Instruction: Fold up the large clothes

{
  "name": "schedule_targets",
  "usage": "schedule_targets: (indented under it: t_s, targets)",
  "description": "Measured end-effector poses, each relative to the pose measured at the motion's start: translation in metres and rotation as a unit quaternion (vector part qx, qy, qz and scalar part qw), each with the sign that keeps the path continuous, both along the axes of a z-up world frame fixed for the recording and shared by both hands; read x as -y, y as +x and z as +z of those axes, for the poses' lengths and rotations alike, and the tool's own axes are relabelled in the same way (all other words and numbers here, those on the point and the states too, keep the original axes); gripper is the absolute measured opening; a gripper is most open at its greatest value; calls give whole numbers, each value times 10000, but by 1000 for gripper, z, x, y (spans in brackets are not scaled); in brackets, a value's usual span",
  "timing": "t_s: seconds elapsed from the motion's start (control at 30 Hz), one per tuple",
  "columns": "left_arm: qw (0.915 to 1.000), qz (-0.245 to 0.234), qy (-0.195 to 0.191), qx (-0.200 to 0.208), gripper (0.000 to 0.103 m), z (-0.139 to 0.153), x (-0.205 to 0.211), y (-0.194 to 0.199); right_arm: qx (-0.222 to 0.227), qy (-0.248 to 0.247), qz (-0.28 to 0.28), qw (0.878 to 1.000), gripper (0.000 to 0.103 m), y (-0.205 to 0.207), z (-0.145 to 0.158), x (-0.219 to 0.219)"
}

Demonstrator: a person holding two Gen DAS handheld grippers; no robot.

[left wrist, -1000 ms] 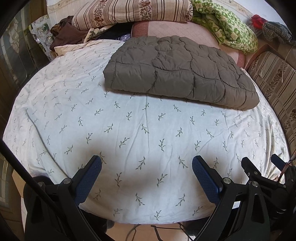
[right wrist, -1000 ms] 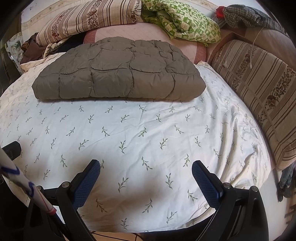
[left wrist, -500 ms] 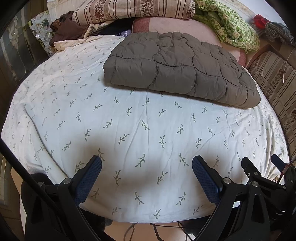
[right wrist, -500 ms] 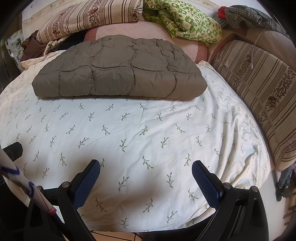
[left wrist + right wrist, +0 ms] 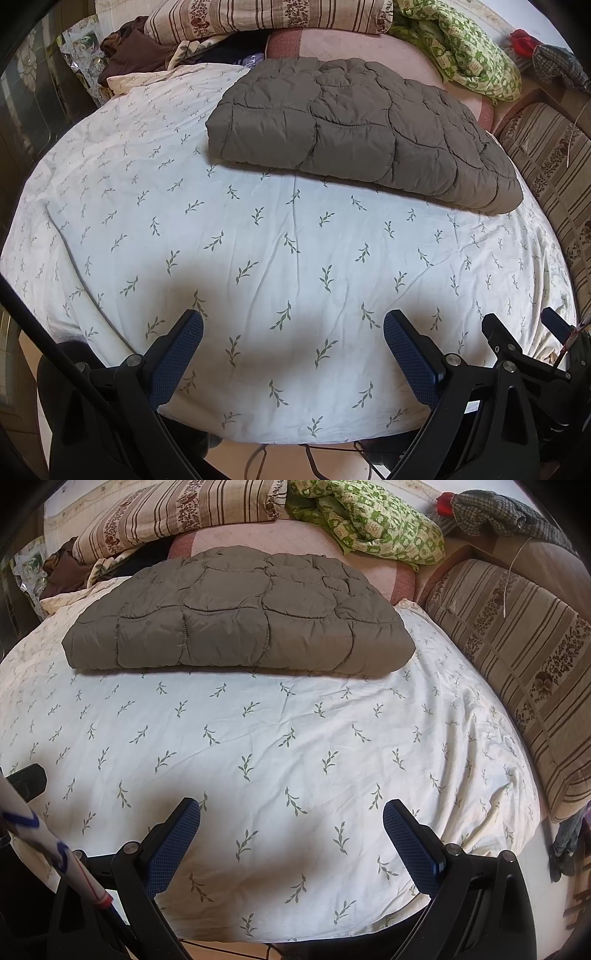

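A grey-brown quilted padded garment lies folded into a thick flat rectangle on the far half of the bed; it also shows in the right wrist view. My left gripper is open and empty, hovering over the near edge of the white leaf-print sheet, well short of the garment. My right gripper is open and empty too, over the same near edge of the sheet. The right gripper's body shows at the left view's right edge.
Striped pillows and a green patterned cloth are piled behind the garment. A striped cushion runs along the bed's right side. Dark clothes lie at the far left. Floor shows below the bed's near edge.
Both grippers have drawn back slightly from the folded garment and tilted a little. The garment has not moved. Both grippers stay open.
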State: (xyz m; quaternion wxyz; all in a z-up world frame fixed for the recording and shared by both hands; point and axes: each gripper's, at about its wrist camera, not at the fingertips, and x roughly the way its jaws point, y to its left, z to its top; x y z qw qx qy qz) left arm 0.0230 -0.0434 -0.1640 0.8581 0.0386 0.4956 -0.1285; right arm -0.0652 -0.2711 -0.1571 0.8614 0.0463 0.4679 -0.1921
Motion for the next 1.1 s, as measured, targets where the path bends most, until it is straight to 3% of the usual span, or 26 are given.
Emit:
schedule_targets:
  t_s: [1.1]
  targets:
    - [10000,89,-30,-6,98,-5,-6,3,50,-175,46,9998,101,1,3,-10]
